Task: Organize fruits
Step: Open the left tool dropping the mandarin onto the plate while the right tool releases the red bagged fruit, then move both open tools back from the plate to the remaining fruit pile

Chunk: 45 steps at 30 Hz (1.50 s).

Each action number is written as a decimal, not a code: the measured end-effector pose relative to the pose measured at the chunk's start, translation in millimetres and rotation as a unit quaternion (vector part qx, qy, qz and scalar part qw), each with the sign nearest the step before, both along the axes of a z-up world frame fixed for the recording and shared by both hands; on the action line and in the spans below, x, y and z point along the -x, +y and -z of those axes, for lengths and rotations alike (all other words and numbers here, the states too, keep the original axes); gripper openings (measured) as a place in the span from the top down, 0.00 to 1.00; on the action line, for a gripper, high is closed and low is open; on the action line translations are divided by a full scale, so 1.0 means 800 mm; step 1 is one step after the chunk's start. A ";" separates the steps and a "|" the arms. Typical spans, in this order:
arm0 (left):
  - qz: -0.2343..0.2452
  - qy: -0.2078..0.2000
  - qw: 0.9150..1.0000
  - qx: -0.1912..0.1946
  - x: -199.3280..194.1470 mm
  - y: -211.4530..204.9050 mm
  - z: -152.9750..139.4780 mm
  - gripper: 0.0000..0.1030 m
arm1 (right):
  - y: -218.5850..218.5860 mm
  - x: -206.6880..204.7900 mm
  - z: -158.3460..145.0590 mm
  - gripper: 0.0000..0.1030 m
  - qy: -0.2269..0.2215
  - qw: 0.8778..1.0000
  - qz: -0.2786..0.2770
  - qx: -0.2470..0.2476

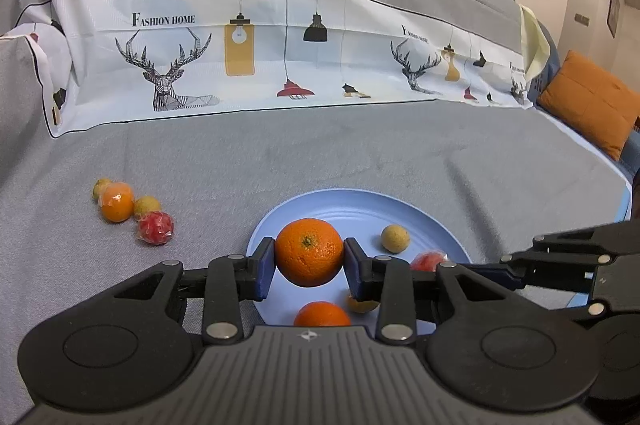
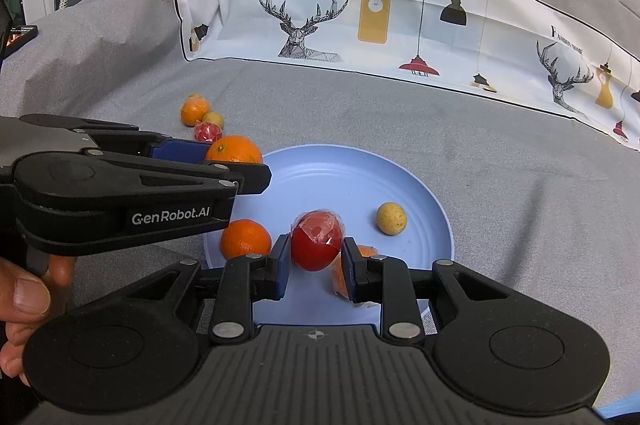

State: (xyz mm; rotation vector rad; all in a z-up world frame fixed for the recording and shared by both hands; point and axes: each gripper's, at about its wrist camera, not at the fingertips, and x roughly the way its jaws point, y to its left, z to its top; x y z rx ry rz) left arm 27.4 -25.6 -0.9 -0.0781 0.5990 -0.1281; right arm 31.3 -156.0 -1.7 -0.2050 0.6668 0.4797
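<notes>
**Currently: both grippers over blue plate, one fruit in each**

Left wrist view: left gripper (image 1: pixel 309 267) has a large orange (image 1: pixel 309 251) between its blue pads, pads touching the fruit both sides, i.e. held, over the near-left part of the blue plate (image 1: pixel 440 221). On plate: a yellowish round fruit (image 1: pixel 395 237) to the right, a second orange (image 1: pixel 322 314) near the rim under the gripper body, a red fruit (image 1: pixel 428 260) partly hidden behind the right finger. Off plate, left, on grey cloth (image 1: pixel 280 153): cluster of four wrapped fruits (image 1: pixel 132 211), touching or just beside each other — two orange/yellow small, one orange, one red. Right gripper's arm enters from the right edge; its tips not visible here.

Right wrist view: right gripper (image 2: pixel 316 263) narrow, closed on a red fruit in clear wrap (image 2: pixel 317 241), pads against both sides, over near part of plate (image 2: pixel 360 169). Orange-coloured piece (image 2: pixel 339 277) just behind right finger; what it is, cannot tell. Orange (image 2: pixel 245 239) at plate's left rim; yellowish fruit (image 2: pixel 391 218) to the right, apart. Left gripper (image 2: pixel 240 165) comes in from left w/ large orange (image 2: pixel 234 149) at the plate's far-left edge. Person's hand (image 2: pixel 28 305) at lower left. Fruit cluster (image 2: pixel 202 117) beyond, on cloth.
</notes>
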 end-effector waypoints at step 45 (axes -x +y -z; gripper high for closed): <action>-0.228 -0.016 0.963 0.142 -0.002 0.174 -0.033 0.83 | 0.067 -0.028 -0.026 0.85 -0.032 0.993 -0.038 -0.104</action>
